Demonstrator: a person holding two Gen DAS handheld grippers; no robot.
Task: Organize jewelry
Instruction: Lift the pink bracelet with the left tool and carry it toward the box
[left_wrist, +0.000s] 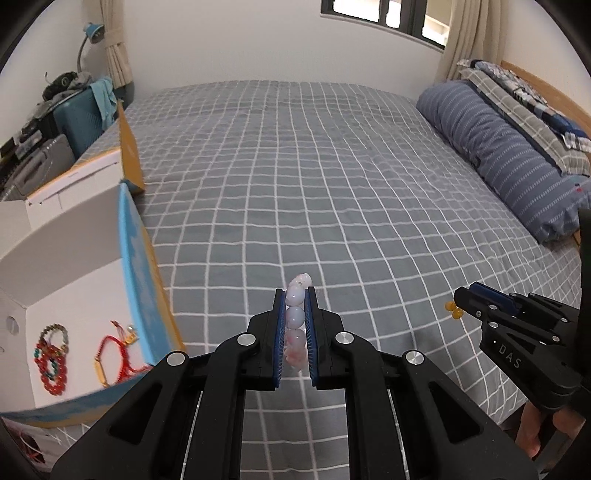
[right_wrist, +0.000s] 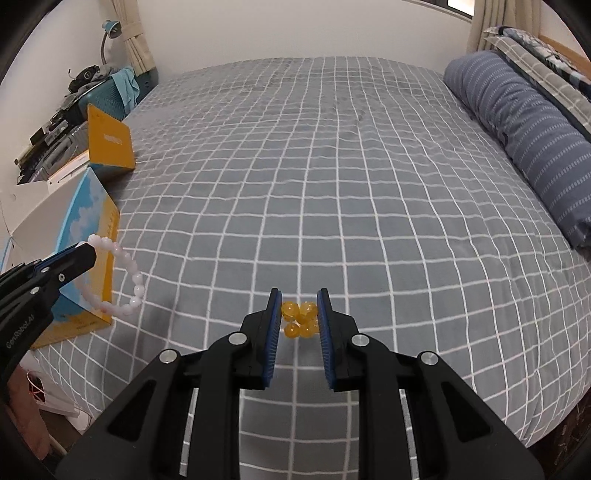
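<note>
Jewelry was in both my grippers at the moment of inspection. My left gripper (left_wrist: 295, 295) was clamped narrow on a pale pink bead bracelet (right_wrist: 127, 273), most of its loop hanging free off the fingertips, in the air above the checked bedspread (left_wrist: 332, 166) and just beside the open box (left_wrist: 74, 288). My right gripper (right_wrist: 298, 295) was closed on a bunched amber bead bracelet (right_wrist: 300, 319), likewise held clear of the bed. Inside the box lay a red bead bracelet (left_wrist: 51, 369) and a red cord bracelet (left_wrist: 114, 354).

Risks, as I judged them — the pink bracelet was pinched by only a few beads, and round, smooth beads could roll out from between the pads if I swung too sharply. The hanging loop could catch on the box's raised blue flap (left_wrist: 136, 280) on the way in. The amber bracelet, bunched and held only at the tips, might drop onto the bedspread, or slide off the near edge.

Writing: "DAS" was legible on the right gripper's body in the left view; "GenRobot.AI" on the left gripper's body in the right view. The print on the yellow box (right_wrist: 110, 144) behind was too small to read.
</note>
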